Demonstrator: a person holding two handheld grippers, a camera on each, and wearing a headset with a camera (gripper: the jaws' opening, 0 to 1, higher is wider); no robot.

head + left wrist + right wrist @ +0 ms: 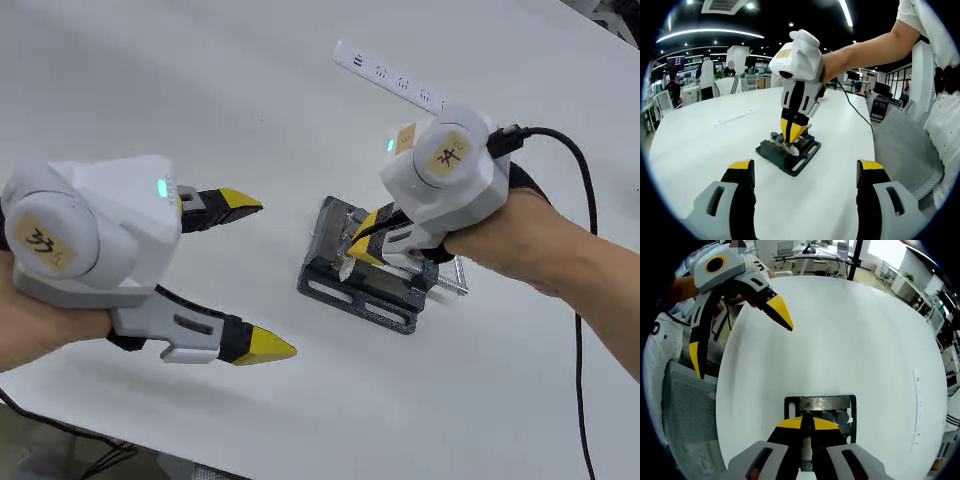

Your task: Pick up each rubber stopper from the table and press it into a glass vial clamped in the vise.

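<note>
We hold our right gripper (360, 247) tip-down, jaws pinched together, over upright vials (774, 136) in the vise (345, 295), left gripper (268, 277) spread wide above open table (200, 90).

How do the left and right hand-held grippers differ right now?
The left white, yellow-tipped hand-held gripper has its jaws spread wide; the right hand-held gripper has them closed together. The left hovers over the white table, apart from the dark metal vise; the right points down onto the glass vials clamped in it. Both share the same white body and yellow tips.
</note>
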